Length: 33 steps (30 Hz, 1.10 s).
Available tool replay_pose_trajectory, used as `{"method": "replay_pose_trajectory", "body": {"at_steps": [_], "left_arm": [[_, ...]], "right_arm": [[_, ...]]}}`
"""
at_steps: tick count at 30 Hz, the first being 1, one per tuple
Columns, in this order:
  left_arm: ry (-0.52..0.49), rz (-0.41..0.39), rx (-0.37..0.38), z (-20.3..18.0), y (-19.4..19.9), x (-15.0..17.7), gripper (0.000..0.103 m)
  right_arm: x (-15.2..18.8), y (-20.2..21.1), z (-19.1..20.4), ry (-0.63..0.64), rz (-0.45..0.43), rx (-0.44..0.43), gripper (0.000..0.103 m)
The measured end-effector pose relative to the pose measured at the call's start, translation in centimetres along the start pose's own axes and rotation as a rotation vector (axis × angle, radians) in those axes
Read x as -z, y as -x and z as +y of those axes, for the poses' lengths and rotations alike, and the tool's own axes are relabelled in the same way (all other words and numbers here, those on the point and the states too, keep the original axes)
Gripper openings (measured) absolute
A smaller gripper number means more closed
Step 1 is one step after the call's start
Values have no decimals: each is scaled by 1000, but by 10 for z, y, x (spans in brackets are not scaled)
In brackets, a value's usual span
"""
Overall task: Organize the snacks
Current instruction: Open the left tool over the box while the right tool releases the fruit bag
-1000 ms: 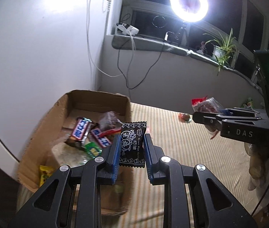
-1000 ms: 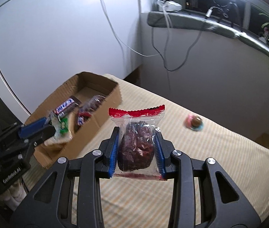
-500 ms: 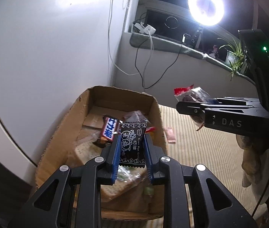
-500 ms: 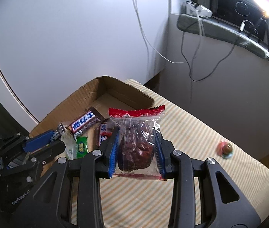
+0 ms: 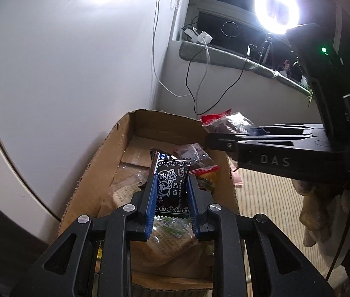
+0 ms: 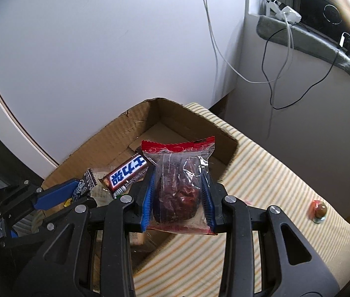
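Note:
My left gripper (image 5: 170, 185) is shut on a black candy packet (image 5: 172, 185) with white print and holds it over the open cardboard box (image 5: 105, 163). My right gripper (image 6: 178, 185) is shut on a clear red-topped bag of dark dried fruit (image 6: 178, 180), held above the box's near right wall (image 6: 224, 146). The box holds a Snickers bar (image 6: 125, 173), a red-edged clear bag (image 5: 194, 156) and cracker packs (image 5: 172, 237). The right gripper also shows in the left wrist view (image 5: 214, 138), and the left gripper in the right wrist view (image 6: 76, 190).
The box stands on a striped mat (image 6: 269, 173) against a white wall (image 5: 63, 61). A small round wrapped candy (image 6: 318, 210) lies on the mat to the right, and a pink wrapper (image 5: 237, 178) lies beside the box. Cables (image 6: 274, 69) hang from the windowsill.
Both grippers have moved left and closer to the box with their packets still held. The left gripper is now over the box's inside; the right one has come up beside it.

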State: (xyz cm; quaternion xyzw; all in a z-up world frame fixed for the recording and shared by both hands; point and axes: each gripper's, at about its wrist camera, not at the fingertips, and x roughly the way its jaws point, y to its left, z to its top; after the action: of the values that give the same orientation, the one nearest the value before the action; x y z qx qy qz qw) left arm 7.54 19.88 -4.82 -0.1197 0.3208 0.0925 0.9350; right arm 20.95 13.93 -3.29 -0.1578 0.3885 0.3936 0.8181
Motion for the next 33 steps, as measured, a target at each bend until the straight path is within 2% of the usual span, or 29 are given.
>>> {"method": "replay_pose_trajectory", "body": {"at_steps": [18,22,24,26,28,29,33], "left_arm": [[17,5,-12,7,3,1,23],[22,4,-15,8,4,2,23],[24,4,-18,9,4,2,25],[22,4,-20,8,5,2,35],[19,3,-19,8,5,3,46],[19,-1,-20,8,6,2,49],[7,-2,-25,4,7,2,53]], "right_arm": [[-3,-15,10,18,15,-24,37],[-3,-13,10,16,1,-15,61],[-3,-11,9,12,-8,-10,63],[-4,-9,8,12,-12,-6,67],[-3,-7,8,13,-19,1,78],[-3,-5,8,13,-28,5,80],[-3,1,6,9,-46,24,89]]}}
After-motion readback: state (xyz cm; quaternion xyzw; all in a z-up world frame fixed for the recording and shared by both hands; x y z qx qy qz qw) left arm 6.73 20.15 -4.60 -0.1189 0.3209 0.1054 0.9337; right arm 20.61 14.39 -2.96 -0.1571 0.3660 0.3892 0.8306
